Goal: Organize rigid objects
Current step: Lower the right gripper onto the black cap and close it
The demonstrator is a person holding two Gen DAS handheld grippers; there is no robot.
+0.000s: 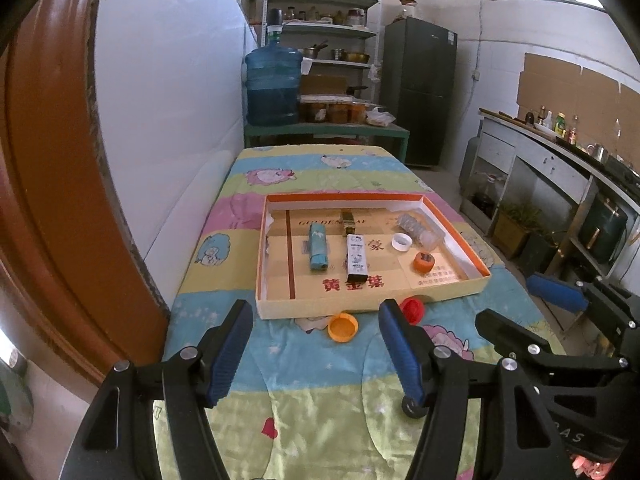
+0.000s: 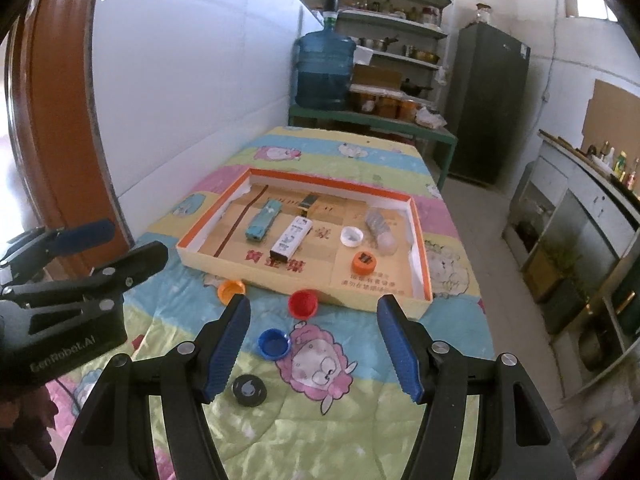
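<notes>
A: Across the middle of both views lies a shallow cardboard tray (image 1: 460,292) with an orange rim, set on a tabletop (image 2: 360,420) covered by a cartoon-sheep quilt.

B: What sits inside it?

A: In the left wrist view, a teal lighter (image 1: 318,249) lies left of centre, a white-and-black lighter (image 1: 356,258) just to its right, and a small dark gold item (image 1: 347,222) above them. A white cap (image 1: 402,242), a crumpled clear plastic bottle (image 1: 420,229) and an orange cap (image 1: 425,261) lie in the tray's right part.

B: And outside the tray?

A: Four caps lie on the quilt below the tray's near wall. In the right wrist view, a yellow-orange cap (image 2: 231,291) is at lower left of the tray, a red cap (image 2: 303,303) just beside the wall, a blue cap (image 2: 273,344) lower down, and a black cap (image 2: 249,390) lowest, close to a blue pad.

B: How do the tools stand?

A: The left hand-held gripper (image 1: 316,354) has its jaws wide apart with nothing between them, over the quilt below the yellow-orange cap. The right hand-held gripper (image 2: 314,350) is likewise spread and empty; the blue cap shows in the gap between its fingers, untouched.
</notes>
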